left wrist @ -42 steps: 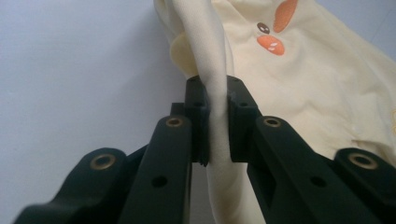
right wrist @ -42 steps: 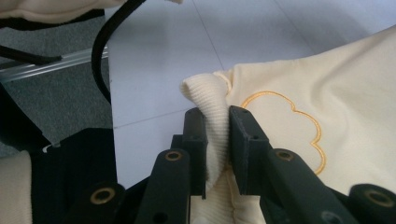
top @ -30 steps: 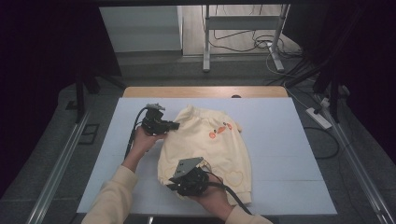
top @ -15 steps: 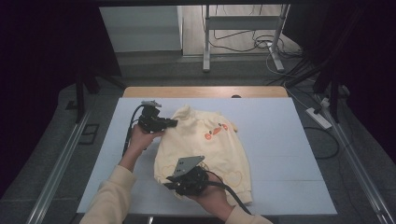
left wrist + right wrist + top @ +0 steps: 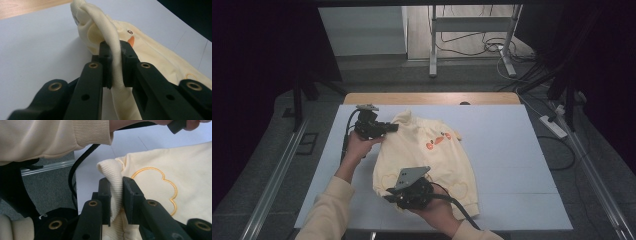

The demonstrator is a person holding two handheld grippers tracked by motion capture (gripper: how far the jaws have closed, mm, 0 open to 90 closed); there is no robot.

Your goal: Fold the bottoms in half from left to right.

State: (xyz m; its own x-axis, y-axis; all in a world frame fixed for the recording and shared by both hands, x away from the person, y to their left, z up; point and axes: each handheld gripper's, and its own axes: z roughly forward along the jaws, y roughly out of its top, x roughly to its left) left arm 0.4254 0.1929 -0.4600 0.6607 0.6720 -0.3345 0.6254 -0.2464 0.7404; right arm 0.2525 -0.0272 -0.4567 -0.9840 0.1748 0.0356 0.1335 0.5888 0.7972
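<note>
Lying collar-away lengthwise, sweatshirt (image 5: 422, 155) is pinched by left gripper (image 5: 388, 128) and right gripper (image 5: 388, 196) fingers.

You had even, soft light on the white table (image 5: 512, 150) from above, while the room around it sat nearly black and the floor behind was dim. Shadows stayed faint, with no glare. In both gripper views the near jaws looked soft and the far edges blurred.

Pale yellow sweatshirt (image 5: 422, 155), orange carrot print, embroidered outlines; white table (image 5: 512, 150).
</note>
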